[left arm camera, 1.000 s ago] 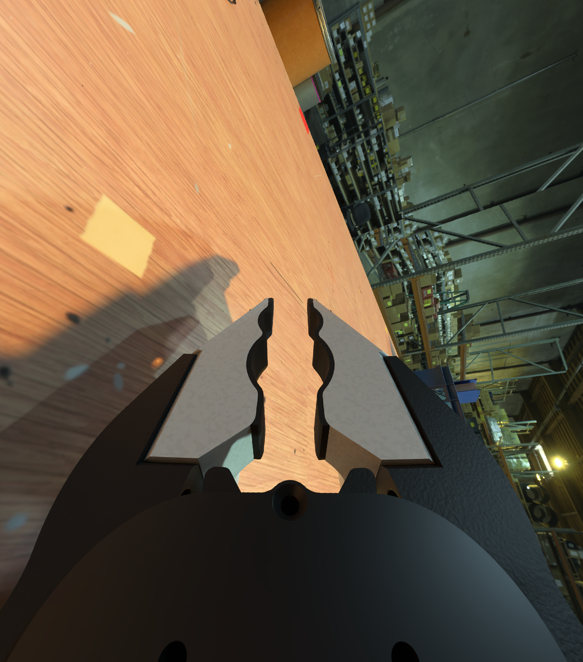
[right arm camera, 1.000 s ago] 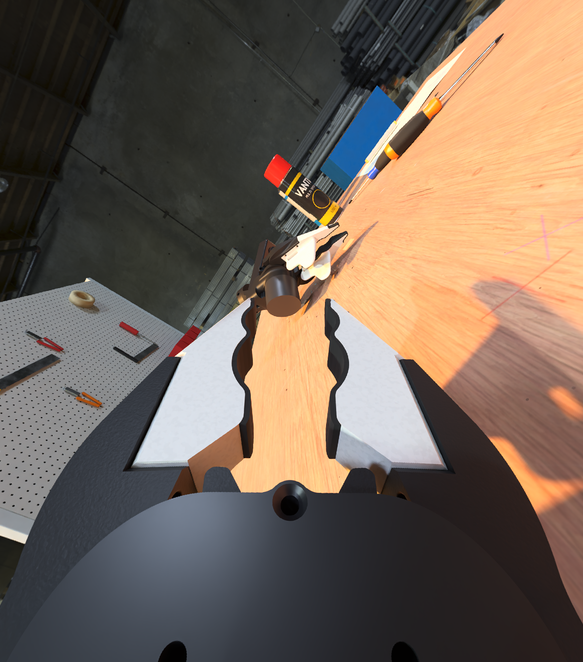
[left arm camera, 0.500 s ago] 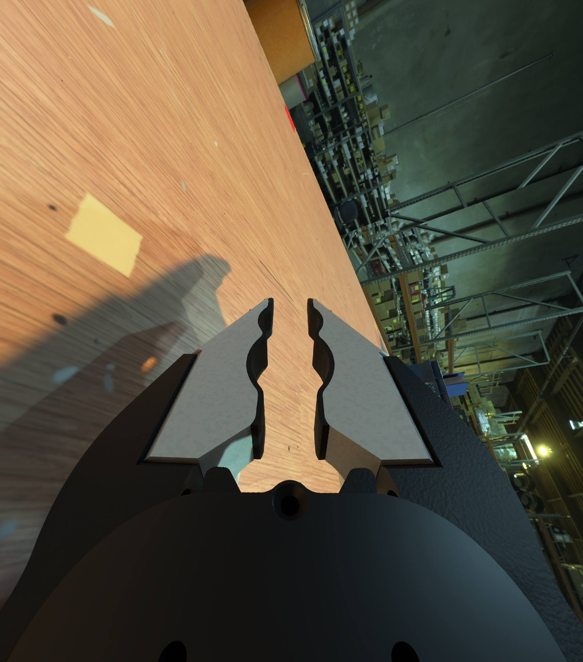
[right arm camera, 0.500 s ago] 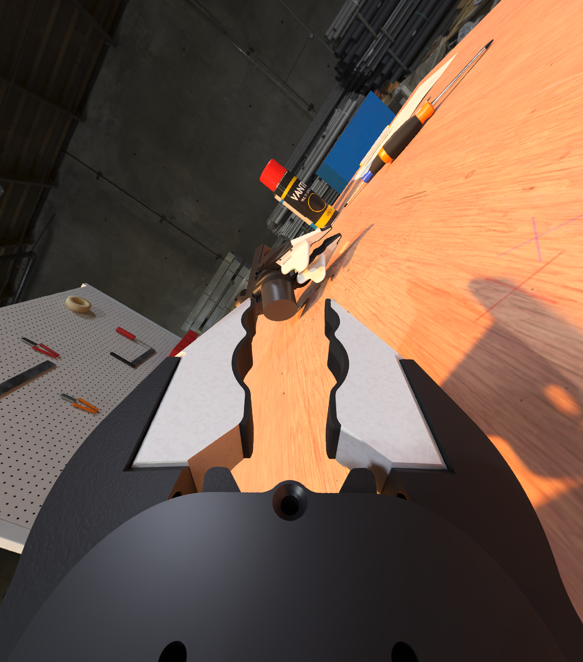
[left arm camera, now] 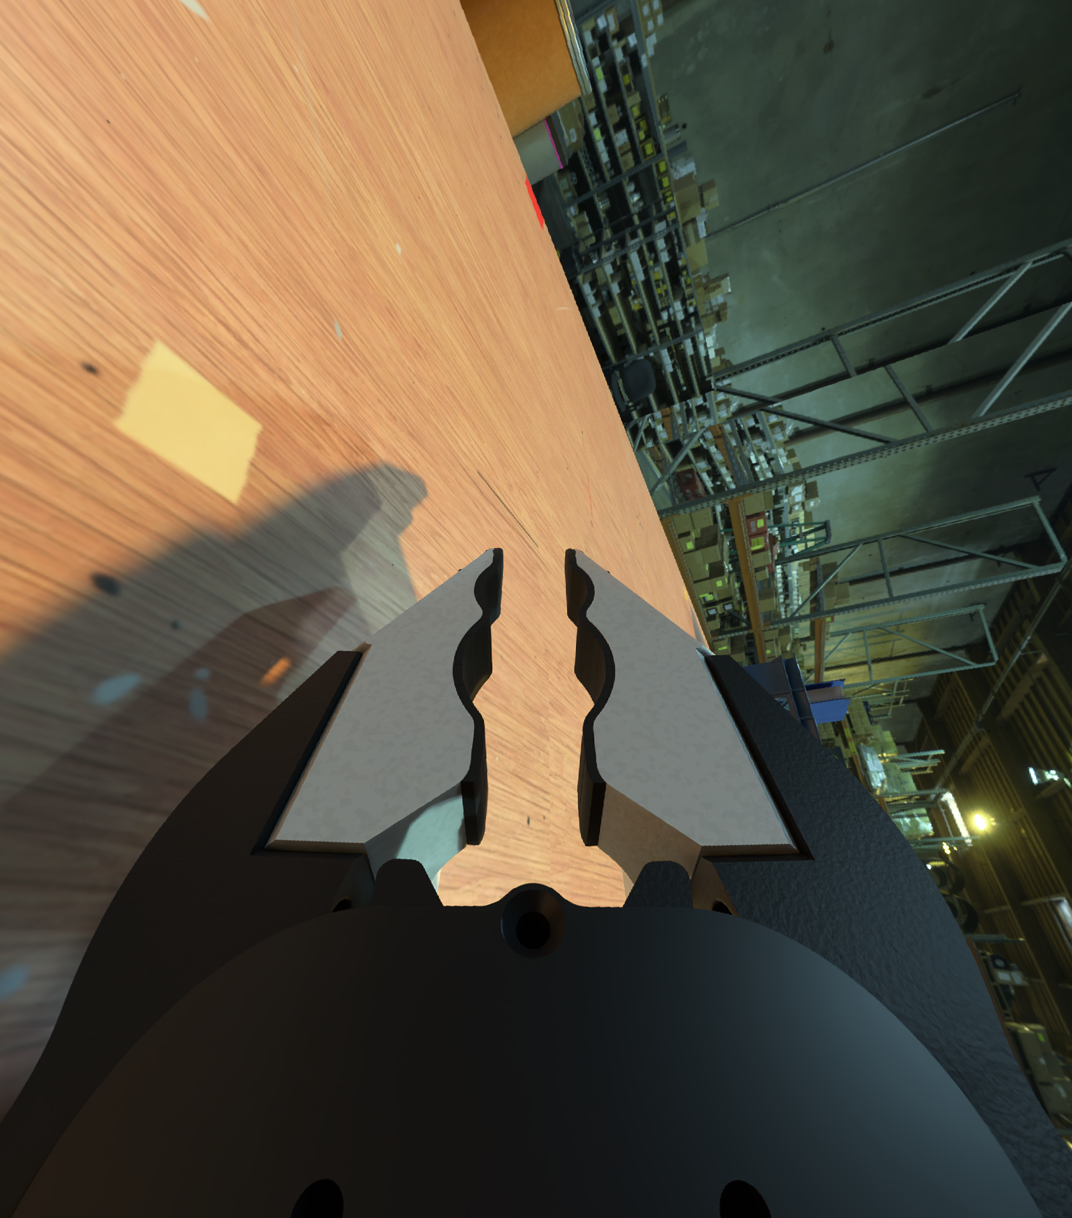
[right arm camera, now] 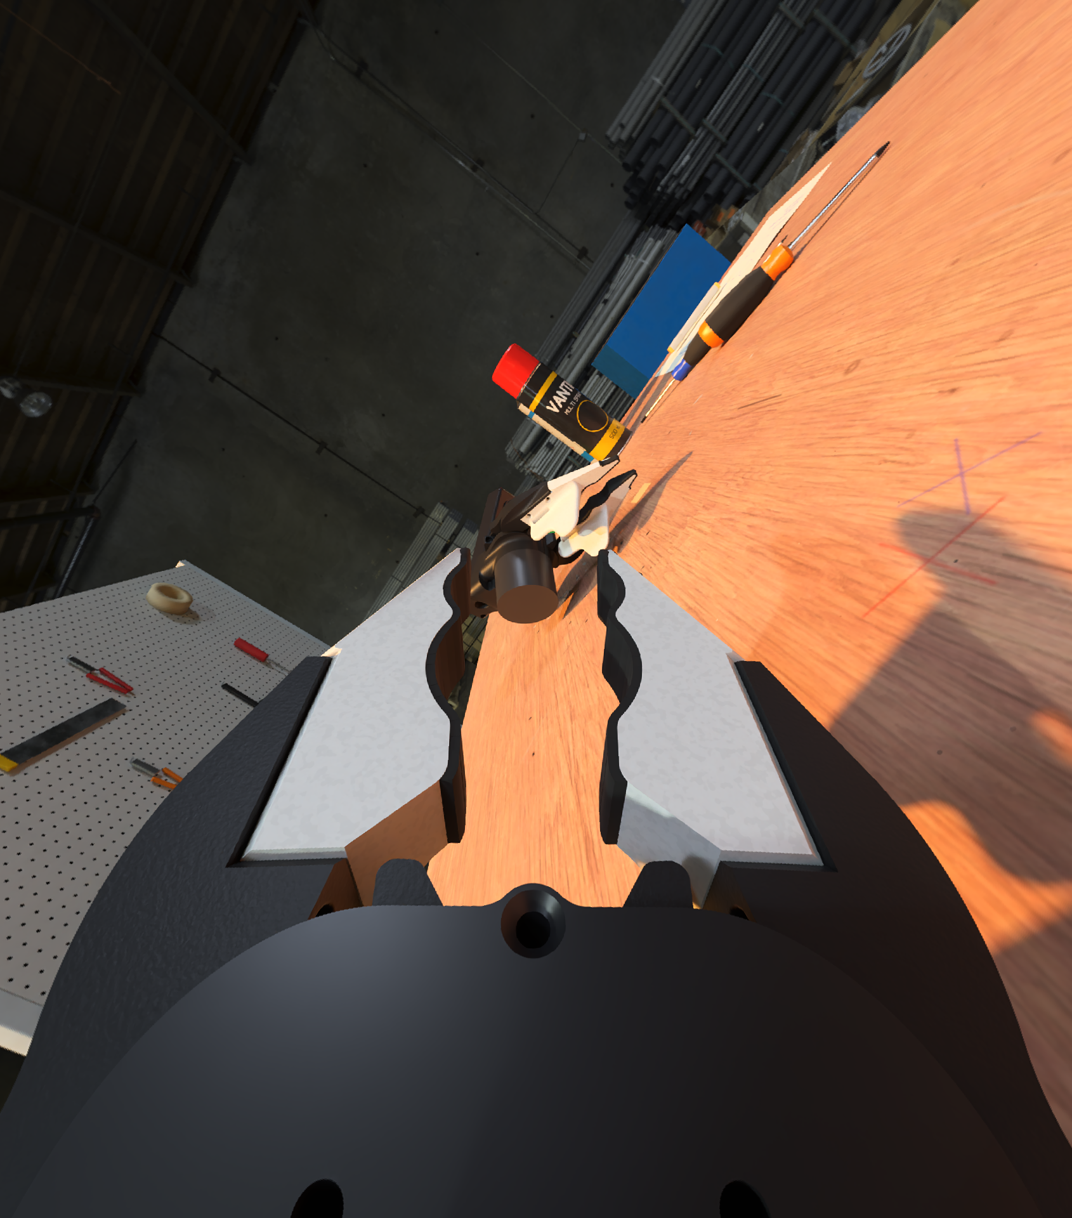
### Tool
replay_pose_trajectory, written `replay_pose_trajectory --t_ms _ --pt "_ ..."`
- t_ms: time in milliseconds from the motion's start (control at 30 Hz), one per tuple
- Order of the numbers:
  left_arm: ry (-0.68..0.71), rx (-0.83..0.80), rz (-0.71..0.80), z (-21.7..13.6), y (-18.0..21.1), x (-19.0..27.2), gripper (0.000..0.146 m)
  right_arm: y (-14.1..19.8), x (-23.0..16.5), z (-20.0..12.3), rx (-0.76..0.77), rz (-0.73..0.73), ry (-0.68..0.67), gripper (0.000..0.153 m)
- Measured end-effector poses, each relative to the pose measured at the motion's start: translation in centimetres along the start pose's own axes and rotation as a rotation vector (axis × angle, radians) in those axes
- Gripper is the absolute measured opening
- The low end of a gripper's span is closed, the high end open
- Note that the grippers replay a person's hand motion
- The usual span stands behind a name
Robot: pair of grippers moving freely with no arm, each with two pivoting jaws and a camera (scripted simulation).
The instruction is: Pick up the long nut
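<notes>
I cannot make out the long nut for sure in either view. In the right wrist view a tiny yellowish thing (right arm camera: 641, 491) lies on the wooden table (right arm camera: 915, 395) by the left gripper's white fingers (right arm camera: 576, 511); it is too small to tell what it is. My left gripper (left arm camera: 533, 560) hangs low over the table (left arm camera: 256, 198), its jaws a narrow gap apart with nothing between them. My right gripper (right arm camera: 532, 563) is open and empty and points at the back of the left gripper just ahead.
A yellow patch (left arm camera: 190, 422) lies on the wood left of the left gripper, and an orange box (left arm camera: 520, 46) stands far ahead by the table edge. Beyond the left gripper are a spray can (right arm camera: 560, 405), a screwdriver (right arm camera: 741, 306) and a blue box (right arm camera: 665, 310). A pegboard (right arm camera: 59, 758) stands off the table.
The scene in the right wrist view has slid down a little, so the right gripper has shifted slightly. The left view wavers only a little. Neither gripper's jaws have changed.
</notes>
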State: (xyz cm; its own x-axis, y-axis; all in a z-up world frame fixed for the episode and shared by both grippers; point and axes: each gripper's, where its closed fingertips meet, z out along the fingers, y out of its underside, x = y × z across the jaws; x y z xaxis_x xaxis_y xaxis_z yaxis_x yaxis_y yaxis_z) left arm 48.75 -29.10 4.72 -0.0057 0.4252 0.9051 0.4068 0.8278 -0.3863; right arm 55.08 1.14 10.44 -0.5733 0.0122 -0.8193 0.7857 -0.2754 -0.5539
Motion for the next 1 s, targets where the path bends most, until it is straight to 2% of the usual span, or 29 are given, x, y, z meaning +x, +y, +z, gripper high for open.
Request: replay_pose_trajectory --t_ms 100,200,367,467,567,633,800,1000 --pt "0.008 -0.016 -0.007 0.1 0.2 0.0 0.018 -0.3 -0.4 -0.1 -0.023 -0.034 0.013 0.039" --pt "0.026 -0.03 -0.012 0.1 0.3 0.2 0.018 -1.2 -1.1 -0.3 -0.093 -0.13 0.073 0.041" --pt "0.07 -0.045 -0.027 0.0 0.4 0.6 0.018 -5.8 -0.6 -2.5 -0.214 -0.418 0.336 0.043" --pt "0.086 -0.057 -0.037 0.0 0.5 0.7 0.018 -8.6 0.8 -4.3 -0.311 -0.526 0.512 0.043" --pt "0.094 -0.078 -0.046 0.1 0.7 0.8 0.018 -10.5 3.6 -6.1 -0.407 -0.527 0.74 0.044" --pt "0.103 -0.089 -0.05 0.2 0.7 0.9 0.018 -10.8 4.9 -6.5 -0.471 -0.525 0.816 0.047" --pt "0.138 -0.103 -0.064 0.1 0.8 1.2 0.018 -10.4 7.4 -6.9 -0.635 -0.57 0.941 0.054" --pt "0.172 -0.125 -0.081 0.1 0.9 1.5 0.018 -9.5 9.5 -7.0 -0.798 -0.601 0.999 0.055"
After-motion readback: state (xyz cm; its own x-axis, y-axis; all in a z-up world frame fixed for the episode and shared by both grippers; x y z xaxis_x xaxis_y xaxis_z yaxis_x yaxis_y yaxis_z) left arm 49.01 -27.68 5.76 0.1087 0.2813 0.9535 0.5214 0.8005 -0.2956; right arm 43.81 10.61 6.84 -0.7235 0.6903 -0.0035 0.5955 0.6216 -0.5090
